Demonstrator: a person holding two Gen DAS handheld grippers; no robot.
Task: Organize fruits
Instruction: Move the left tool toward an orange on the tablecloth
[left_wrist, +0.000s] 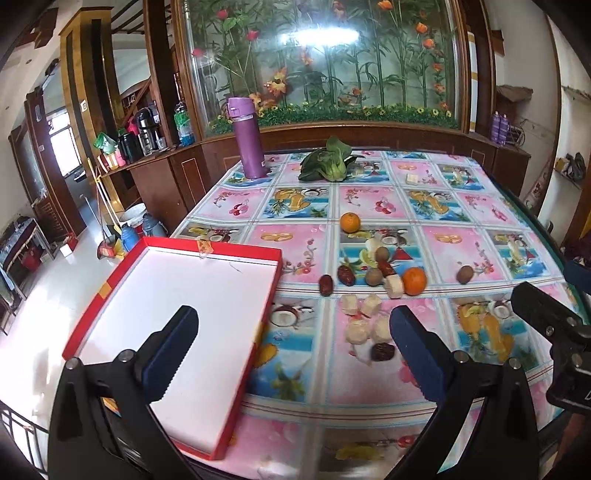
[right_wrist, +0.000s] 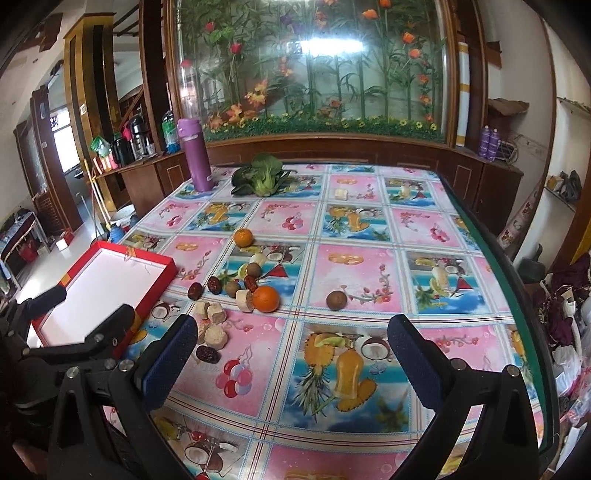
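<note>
A red box lid with a white inside (left_wrist: 192, 295) (right_wrist: 107, 284) lies at the table's left edge. Right of it sits a loose pile: two oranges (left_wrist: 414, 280) (left_wrist: 349, 222) (right_wrist: 265, 298), red dates (left_wrist: 325, 285) (right_wrist: 207, 354), brown longans (left_wrist: 373, 277) (right_wrist: 336, 300) and pale cut chunks (left_wrist: 357, 330) (right_wrist: 216, 336). My left gripper (left_wrist: 295, 332) hangs open over the lid's right wall, with nothing between its fingers. My right gripper (right_wrist: 291, 343) is open above bare tablecloth, right of the pile. The left gripper (right_wrist: 88, 314) also shows in the right wrist view.
A purple flask (left_wrist: 248, 138) (right_wrist: 195, 158) and a green leafy vegetable (left_wrist: 328, 160) (right_wrist: 262, 177) stand at the table's far side. A small pale block (right_wrist: 341, 194) lies beyond. The table's right edge (right_wrist: 517, 280) drops off to clutter on the floor.
</note>
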